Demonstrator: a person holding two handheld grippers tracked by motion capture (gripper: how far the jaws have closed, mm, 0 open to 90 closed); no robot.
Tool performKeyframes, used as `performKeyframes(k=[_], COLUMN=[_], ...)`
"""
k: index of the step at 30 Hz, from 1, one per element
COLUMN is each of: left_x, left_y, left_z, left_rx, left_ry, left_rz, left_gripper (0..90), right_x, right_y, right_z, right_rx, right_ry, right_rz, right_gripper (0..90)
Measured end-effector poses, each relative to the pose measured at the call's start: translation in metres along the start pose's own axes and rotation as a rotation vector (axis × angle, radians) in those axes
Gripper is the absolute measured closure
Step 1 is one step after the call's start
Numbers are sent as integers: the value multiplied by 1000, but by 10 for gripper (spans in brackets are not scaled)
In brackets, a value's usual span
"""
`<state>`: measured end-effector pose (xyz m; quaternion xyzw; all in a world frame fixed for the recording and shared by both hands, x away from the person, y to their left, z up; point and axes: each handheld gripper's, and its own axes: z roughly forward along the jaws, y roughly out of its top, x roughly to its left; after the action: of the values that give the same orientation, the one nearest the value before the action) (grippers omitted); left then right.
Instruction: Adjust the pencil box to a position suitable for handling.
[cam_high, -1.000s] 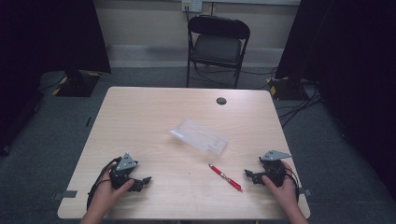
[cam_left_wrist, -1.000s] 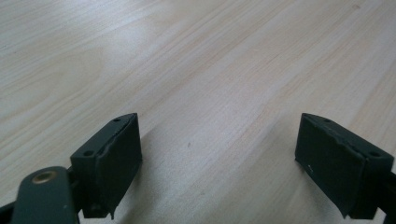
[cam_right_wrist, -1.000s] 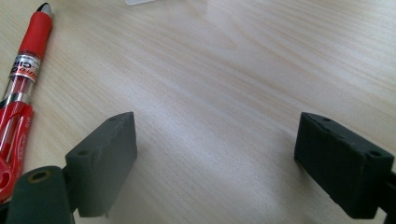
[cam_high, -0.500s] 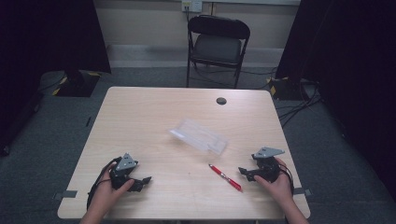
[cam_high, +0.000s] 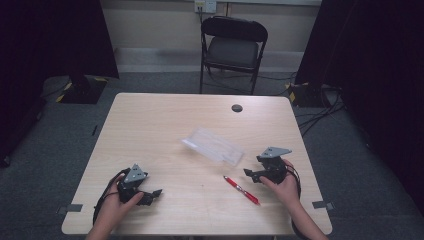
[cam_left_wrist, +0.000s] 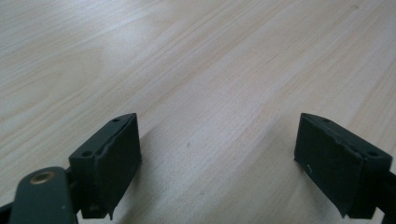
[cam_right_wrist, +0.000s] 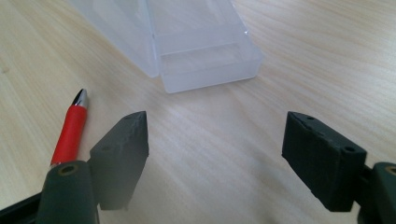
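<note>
The right gripper (cam_high: 261, 173) stood with jaws spread wide and empty, low over the table (cam_high: 150, 130), between the red pen (cam_right_wrist: 69, 132) and the clear plastic case (cam_right_wrist: 196, 42). Going for the pen, I judged, it should swing left and straddle the barrel squarely before closing. The right hand (cam_high: 284, 186) held it slightly raised, aimed toward the case. The left gripper (cam_high: 145, 192), likewise wide and empty, rested near the table's front edge.

Both grippers' jaws wide apart.
</note>
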<state>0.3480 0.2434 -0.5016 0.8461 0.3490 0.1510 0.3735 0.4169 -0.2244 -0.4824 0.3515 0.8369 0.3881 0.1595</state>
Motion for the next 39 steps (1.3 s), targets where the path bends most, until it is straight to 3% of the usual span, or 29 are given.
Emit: performKeyframes(k=[7, 28, 33, 39], left_x=[0, 0, 0, 0], left_y=[0, 0, 0, 0], left_z=[0, 0, 0, 0], left_rx=[0, 0, 1, 0], left_ry=[0, 0, 0, 0], left_rz=[1, 0, 1, 1], left_gripper=[141, 141, 141, 141], right_x=[0, 22, 24, 29], right_y=[7, 26, 28, 30], right_z=[5, 29, 28, 30], right_rx=[-23, -16, -51, -52], right_ry=[10, 29, 51, 72], right_rz=[16, -43, -49, -75], right_gripper=[216, 239, 357, 491])
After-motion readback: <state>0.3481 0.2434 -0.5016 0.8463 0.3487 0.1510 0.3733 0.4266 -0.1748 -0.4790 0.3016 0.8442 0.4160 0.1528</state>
